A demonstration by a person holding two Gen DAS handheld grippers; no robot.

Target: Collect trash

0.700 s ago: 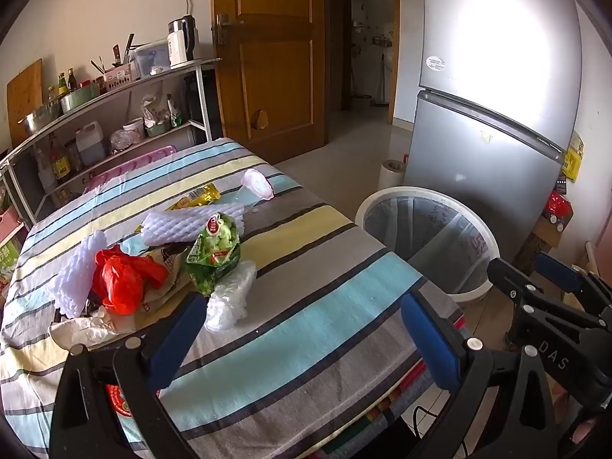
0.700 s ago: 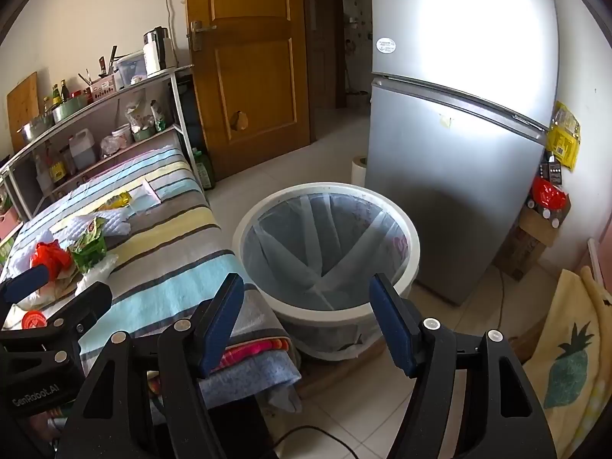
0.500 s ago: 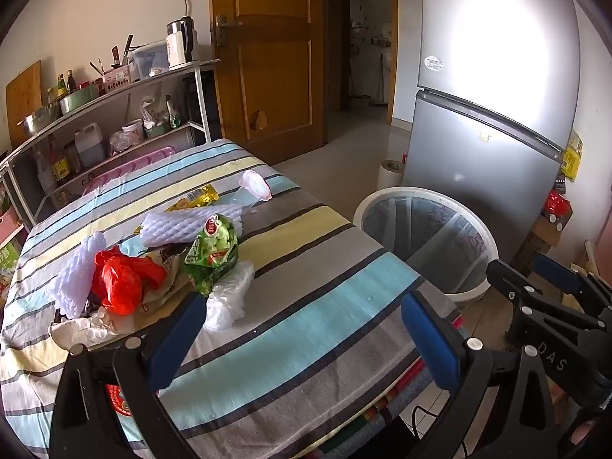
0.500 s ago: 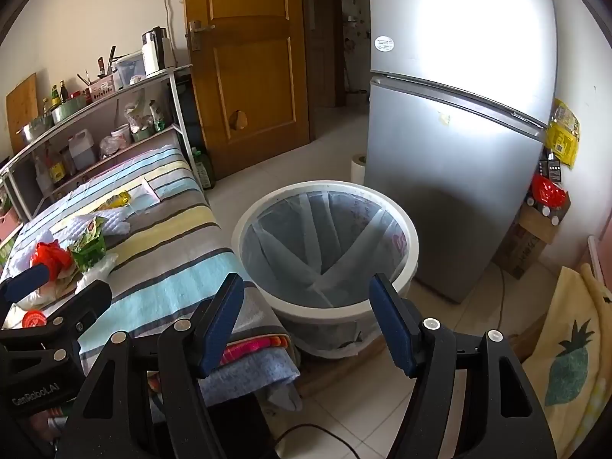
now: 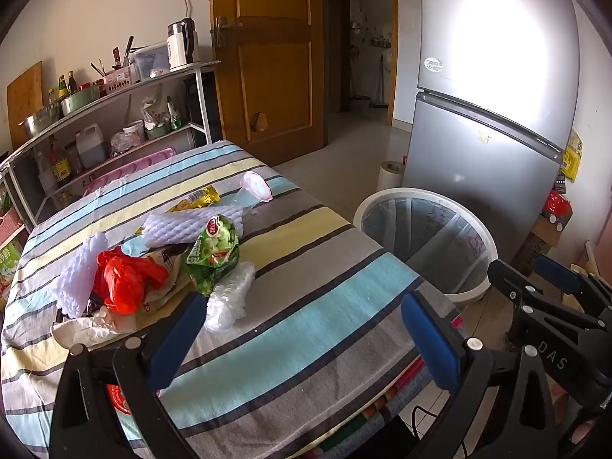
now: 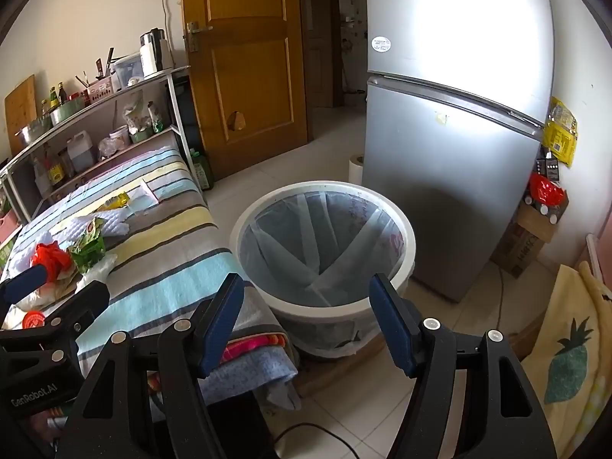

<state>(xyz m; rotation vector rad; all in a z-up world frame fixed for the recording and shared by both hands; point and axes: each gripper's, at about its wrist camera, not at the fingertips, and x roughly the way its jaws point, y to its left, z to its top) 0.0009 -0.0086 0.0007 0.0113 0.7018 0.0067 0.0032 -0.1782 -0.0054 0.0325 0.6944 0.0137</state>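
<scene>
A heap of trash lies on the striped table [image 5: 306,306]: a green snack bag [image 5: 214,252], a red plastic bag [image 5: 122,279], white foam netting [image 5: 179,225], a clear plastic bag [image 5: 229,298], a yellow wrapper [image 5: 199,199] and a pink lid [image 5: 256,187]. My left gripper [image 5: 302,336] is open and empty, low over the table's near edge, right of the heap. My right gripper [image 6: 306,317] is open and empty in front of the white lined trash bin [image 6: 325,252], which stands on the floor right of the table. The heap [image 6: 84,248] also shows in the right wrist view.
A silver fridge [image 6: 451,134] stands behind the bin [image 5: 424,241]. A metal shelf [image 5: 114,114] with bottles and a kettle lines the wall behind the table. A wooden door [image 5: 275,57] is at the back. A cardboard box [image 6: 528,237] sits by the fridge.
Both grippers have drifted very slightly; the views shift a little. Nothing on the table has moved.
</scene>
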